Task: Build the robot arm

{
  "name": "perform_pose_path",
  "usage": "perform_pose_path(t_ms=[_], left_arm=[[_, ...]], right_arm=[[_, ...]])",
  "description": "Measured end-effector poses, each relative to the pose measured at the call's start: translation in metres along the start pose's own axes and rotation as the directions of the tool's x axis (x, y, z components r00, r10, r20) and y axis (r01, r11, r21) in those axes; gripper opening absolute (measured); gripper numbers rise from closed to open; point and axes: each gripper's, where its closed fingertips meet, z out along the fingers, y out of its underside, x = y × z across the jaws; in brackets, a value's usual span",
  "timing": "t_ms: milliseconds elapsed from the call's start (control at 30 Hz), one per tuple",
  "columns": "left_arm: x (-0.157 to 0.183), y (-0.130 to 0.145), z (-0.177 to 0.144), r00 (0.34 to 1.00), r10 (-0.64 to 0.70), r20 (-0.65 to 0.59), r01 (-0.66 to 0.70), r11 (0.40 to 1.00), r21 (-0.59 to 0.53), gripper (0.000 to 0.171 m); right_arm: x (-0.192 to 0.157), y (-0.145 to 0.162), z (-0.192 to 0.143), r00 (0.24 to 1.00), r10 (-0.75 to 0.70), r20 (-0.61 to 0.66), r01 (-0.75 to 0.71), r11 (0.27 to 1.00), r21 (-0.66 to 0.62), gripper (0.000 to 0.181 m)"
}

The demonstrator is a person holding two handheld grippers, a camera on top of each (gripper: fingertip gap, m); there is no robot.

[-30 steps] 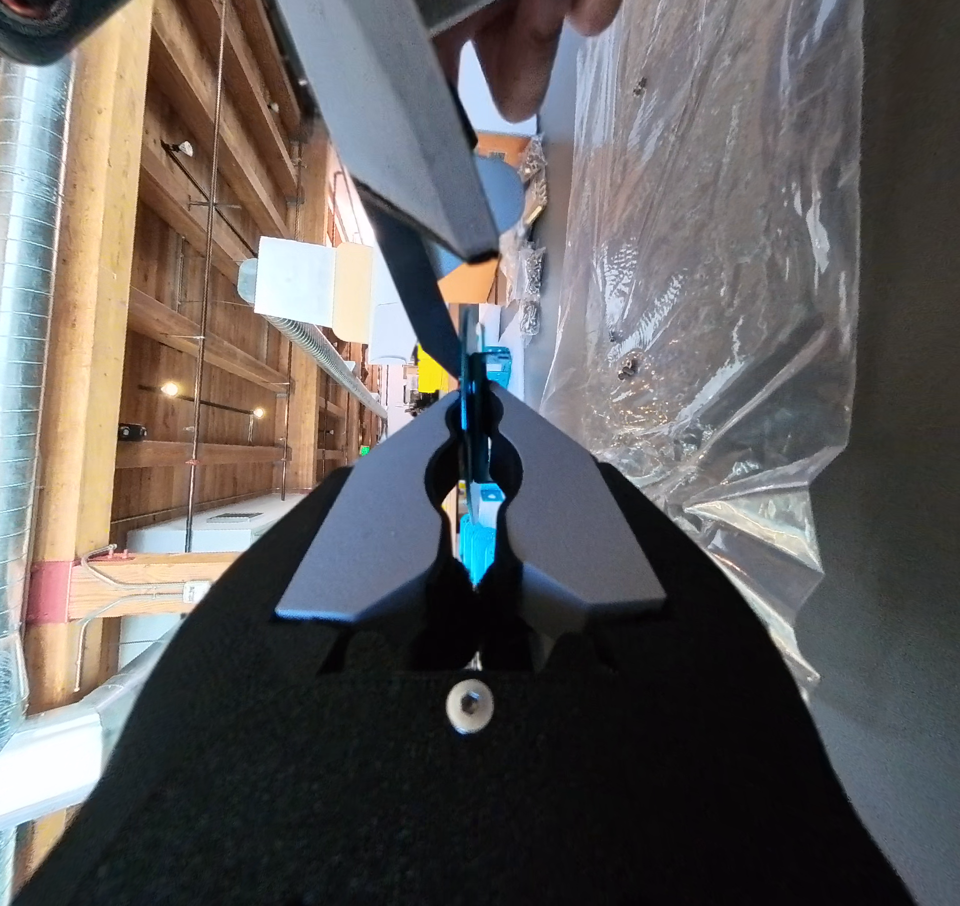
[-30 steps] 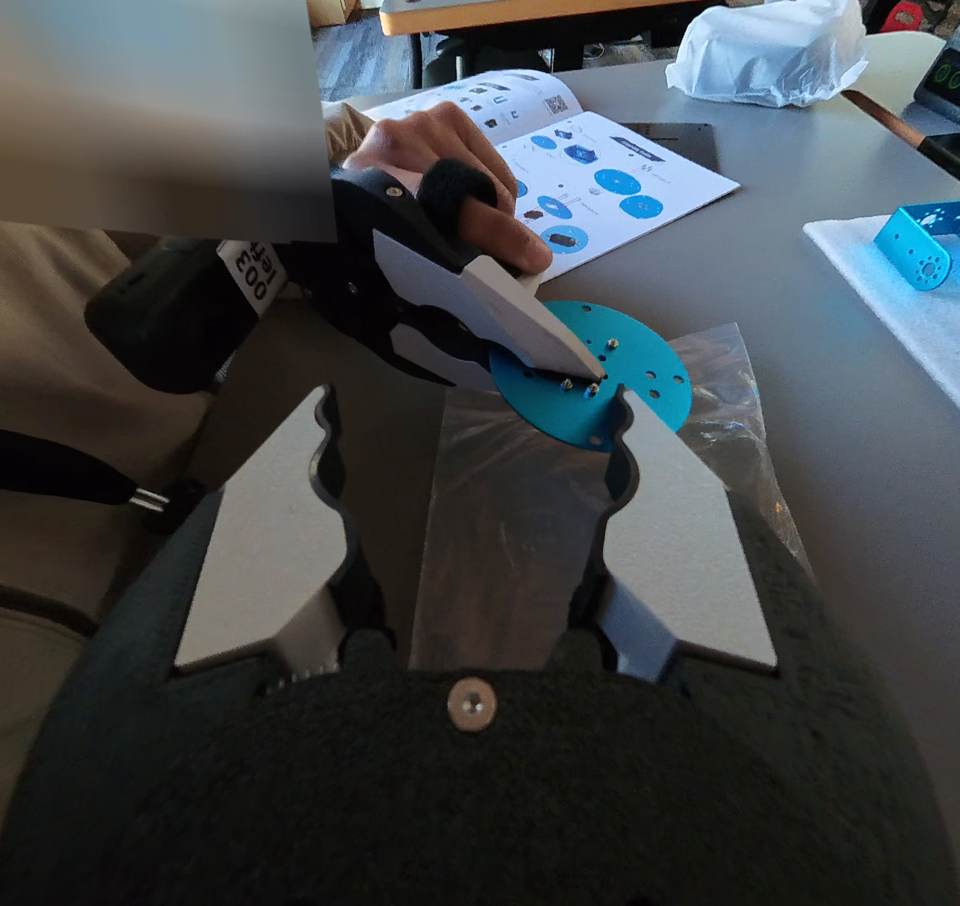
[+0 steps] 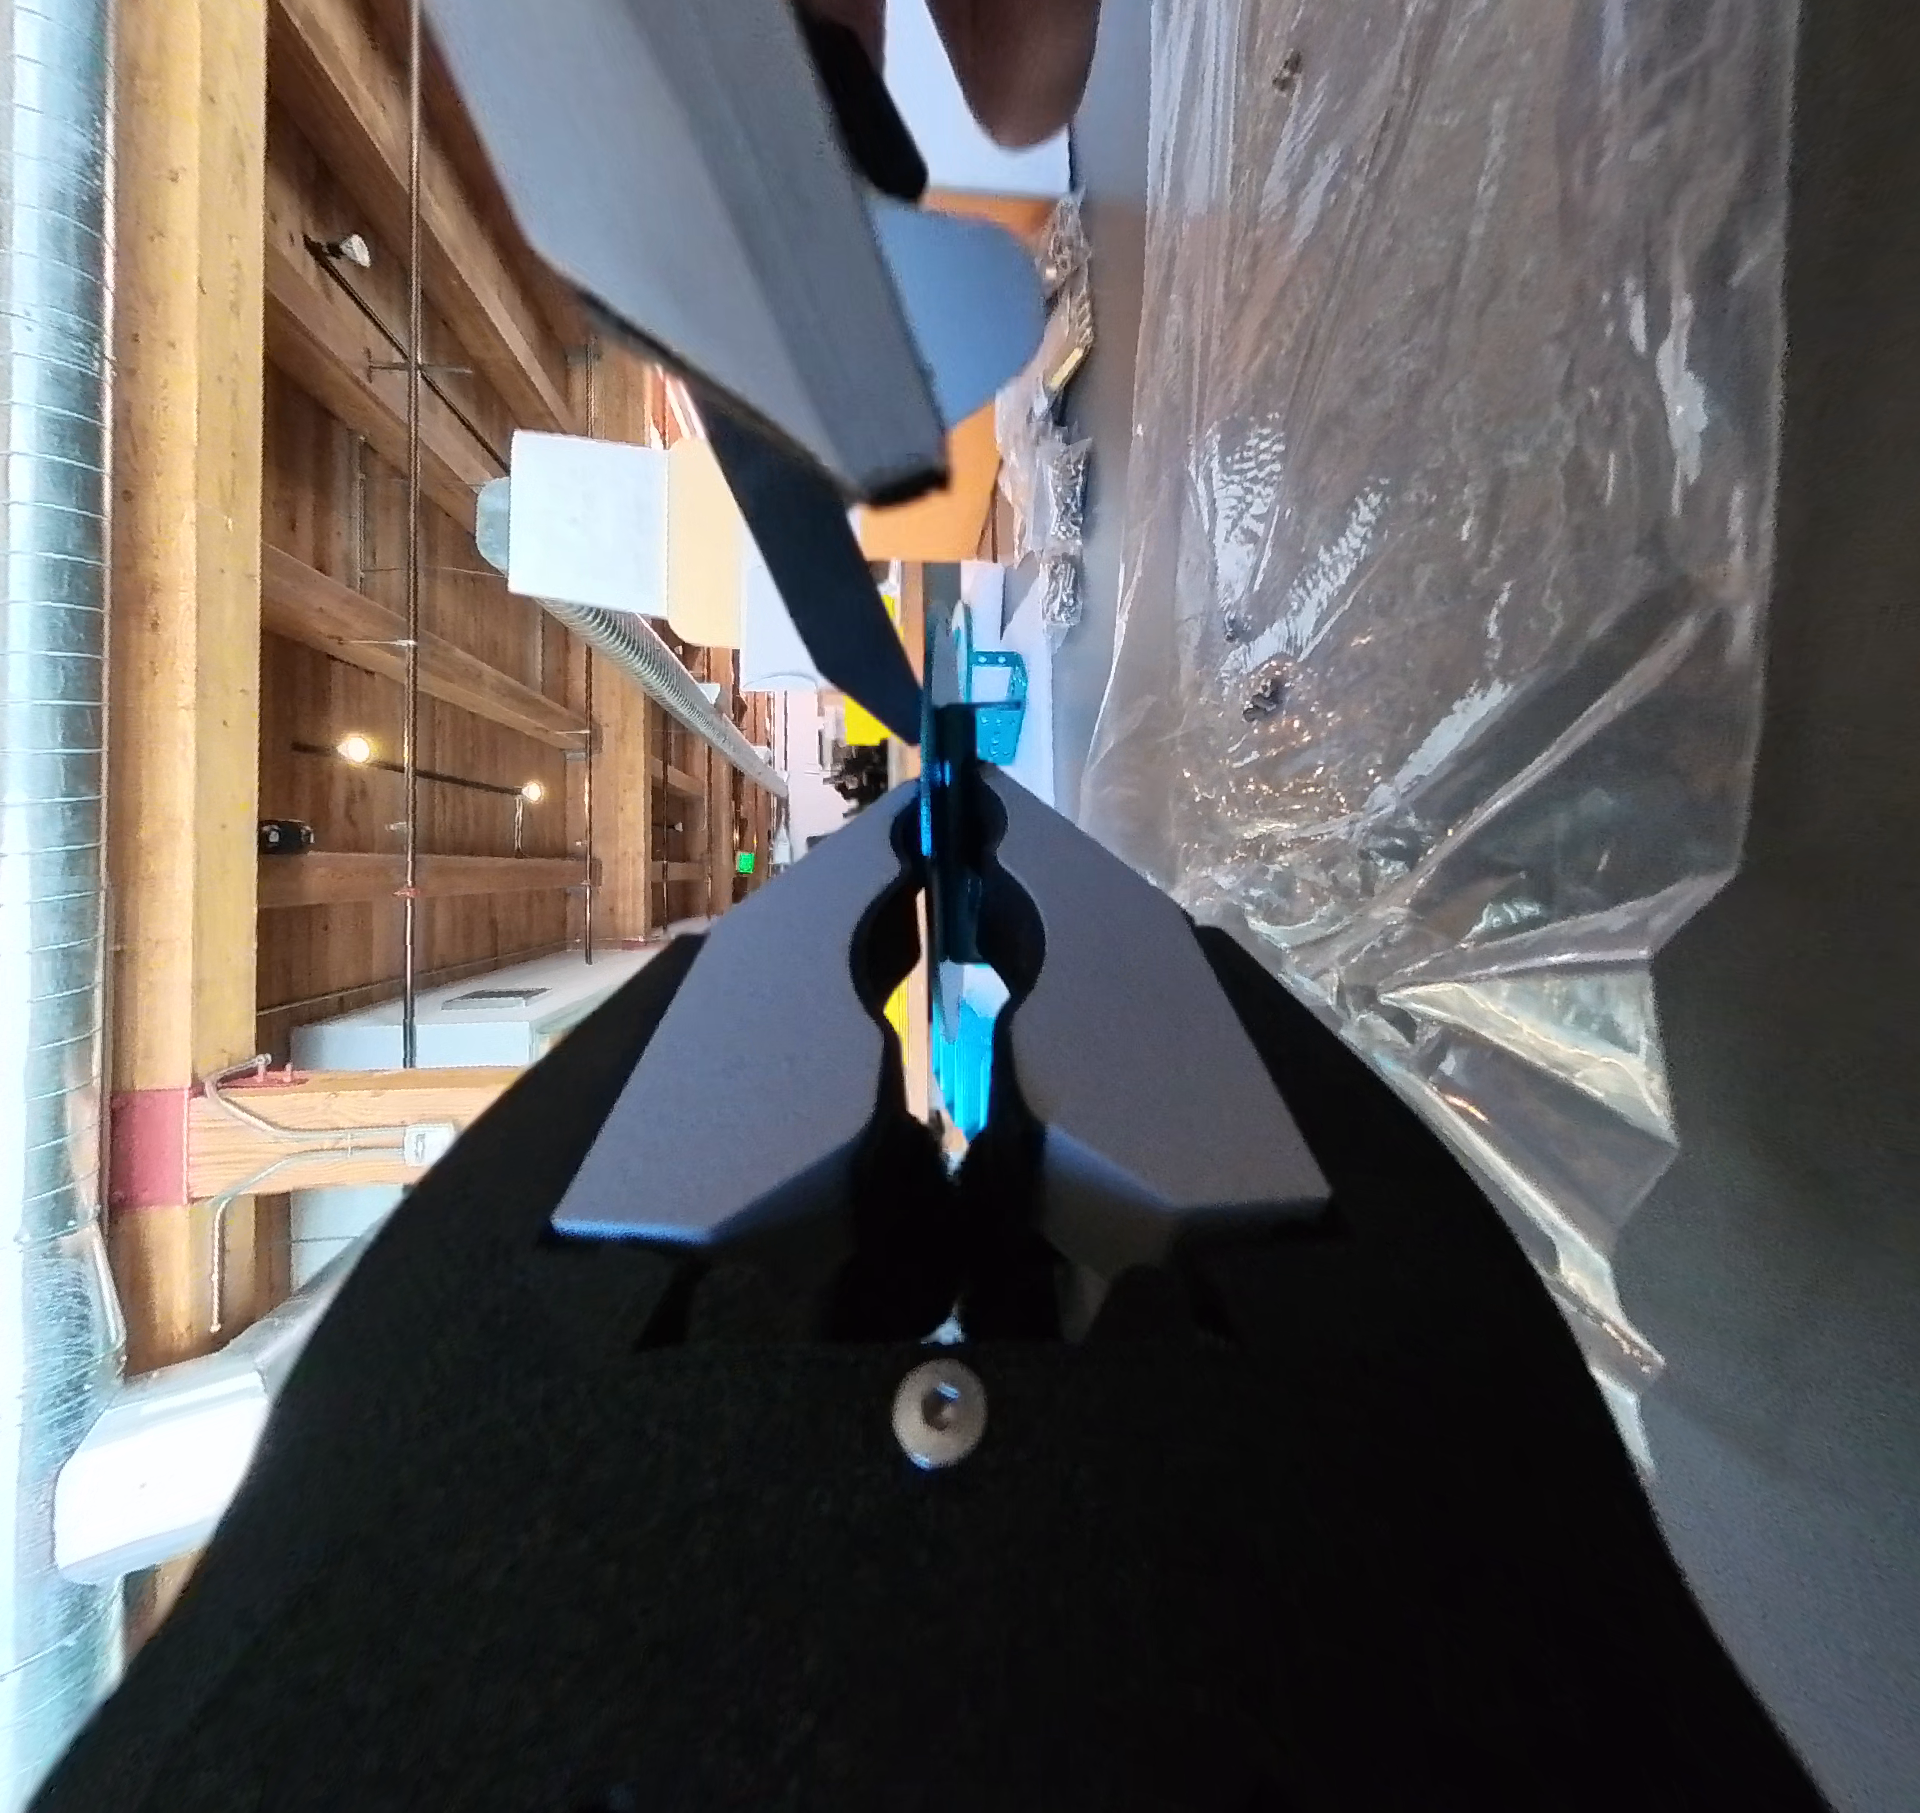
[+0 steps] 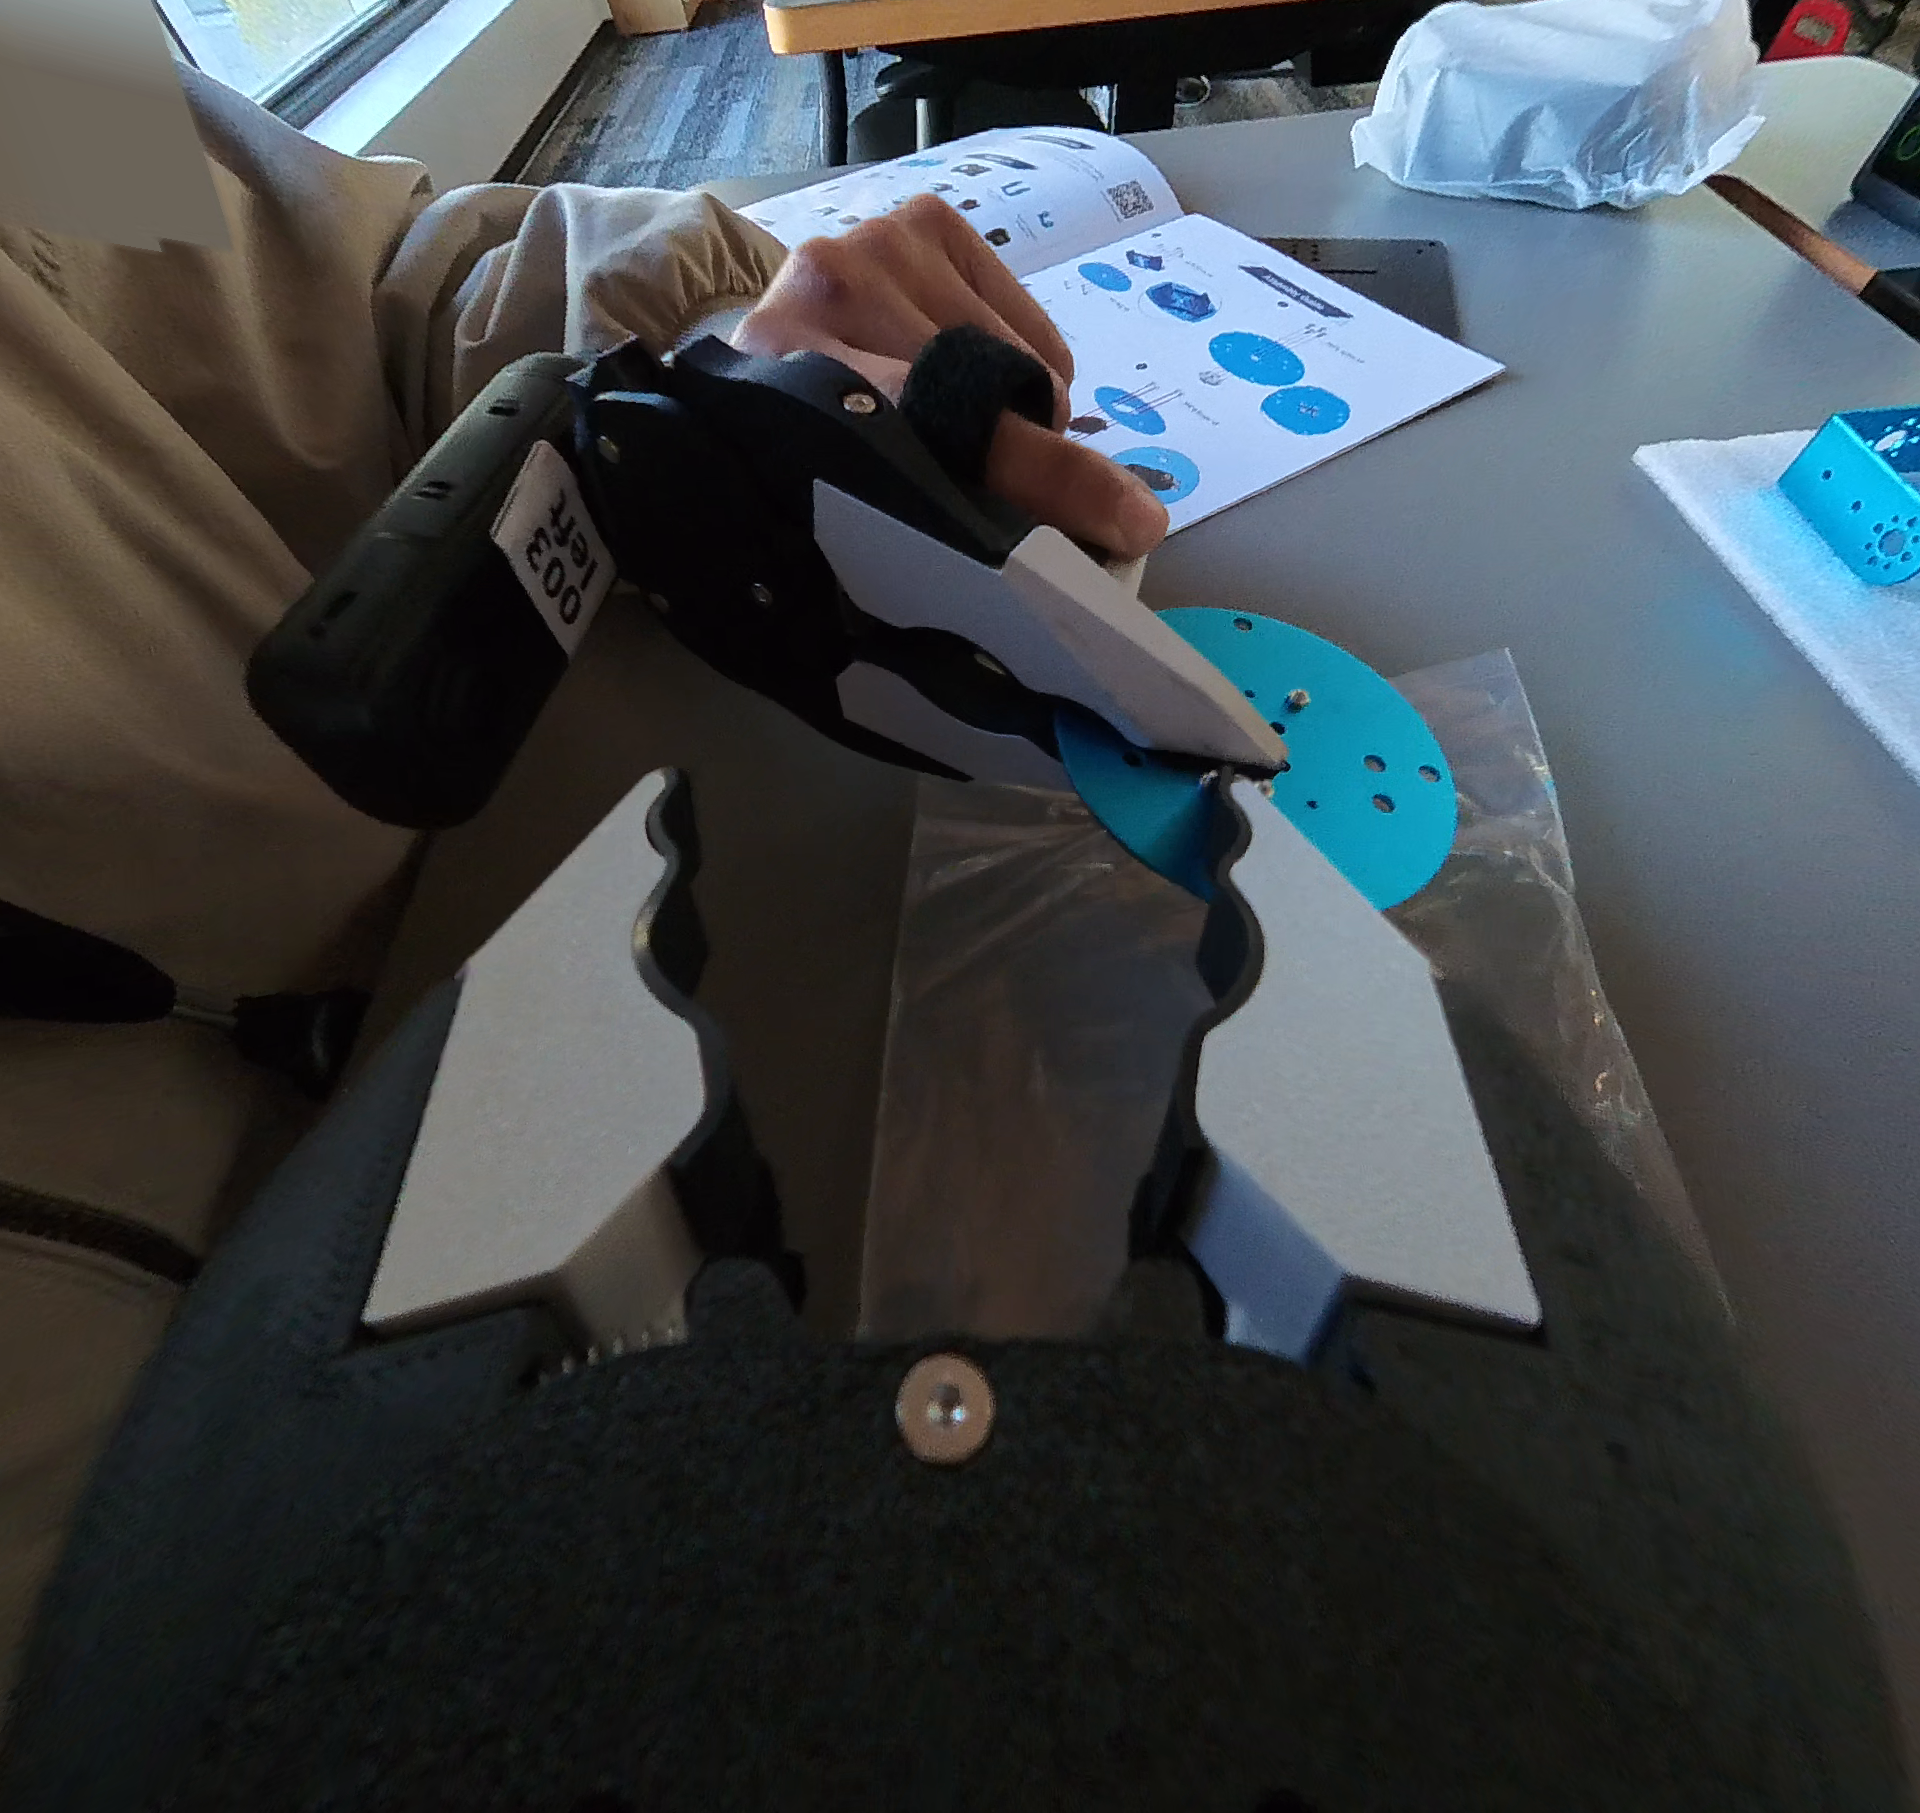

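The left gripper point(image 3: 948, 797) is closed on a round blue disc point(image 4: 1340, 776) - 1 finger lies over its top face and the other under it, with the tips reaching close to the disc's middle. In the left wrist view the disc shows edge-on, pinched between the 2 fingers. The disc is held roughly level, just above a clear plastic bag point(image 4: 1039, 1036) that lies flat on the grey table point(image 4: 1610, 620). A couple of small screws point(image 4: 1296, 698) stand in its holes near the gripper tips. A person's hand point(image 4: 935, 309) grips the left tool from behind.

The right gripper point(image 4: 948, 787) has its fingers wide apart and holds nothing. Its right-hand finger tip sits at the near edge of the disc, right beside the left gripper's tips - whether it touches the metal I cannot tell. Its other finger hangs over bare table.

Beyond the disc lies an open booklet point(image 4: 1299, 350) with blue part drawings. Well apart to the right, a blue bracket point(image 4: 1860, 516) rests on a white foam sheet point(image 4: 1745, 558), and a crumpled white bag point(image 4: 1558, 122) sits at the table's far side.
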Motion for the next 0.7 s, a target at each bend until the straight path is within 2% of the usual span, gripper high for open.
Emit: perform_pose_path(t_ms=[33, 67, 167, 267, 333, 567, 600, 633, 700], left_arm=[[0.000, 0.004, 0.001, 1.000, -0.002, 0.002, 0.002, 1.000, -0.021, 0.002], [-0.001, 0.009, 0.003, 1.000, 0.002, 0.006, -0.002, 0.999, -0.043, 0.002], [-0.005, 0.008, 0.001, 1.000, -0.016, 0.008, 0.017, 1.000, -0.025, 0.001], [-0.003, 0.001, 0.000, 1.000, 0.016, 0.016, -0.015, 1.000, -0.015, 0.002], [-0.003, -0.003, -0.001, 1.000, 0.013, 0.018, -0.013, 1.000, -0.001, 0.002], [0.001, 0.000, 0.000, 1.000, 0.009, 0.001, -0.009, 1.000, -0.011, 0.002], [0.001, 0.003, 0.001, 1.000, 0.010, 0.004, -0.010, 1.000, -0.030, 0.002], [0.000, 0.007, 0.003, 1.000, 0.013, 0.005, -0.013, 0.999, -0.044, 0.002], [-0.002, 0.009, 0.002, 1.000, 0.002, 0.006, -0.002, 0.999, -0.034, 0.002]], right_arm=[[-0.004, -0.002, -0.003, 1.000, -0.004, 0.027, 0.004, 1.000, 0.009, 0.080], [-0.009, -0.008, -0.006, 0.998, 0.002, 0.060, -0.004, 0.999, 0.039, 0.073], [0.002, -0.007, -0.009, 1.000, -0.026, -0.017, 0.026, 0.999, 0.024, 0.083], [0.004, -0.012, -0.009, 1.000, -0.001, -0.015, 0.002, 0.998, 0.059, 0.089], [0.008, -0.008, -0.006, 0.999, -0.009, -0.036, 0.010, 0.999, 0.034, 0.093], [0.000, 0.000, 0.000, 1.000, 0.015, -0.007, -0.015, 1.000, -0.007, 0.096], [-0.004, -0.001, -0.003, 1.000, 0.007, 0.019, -0.007, 1.000, 0.001, 0.080], [-0.009, -0.006, -0.005, 0.999, 0.018, 0.048, -0.019, 0.999, 0.026, 0.078], [-0.001, -0.006, -0.006, 1.000, 0.009, -0.008, -0.009, 1.000, 0.019, 0.086]])
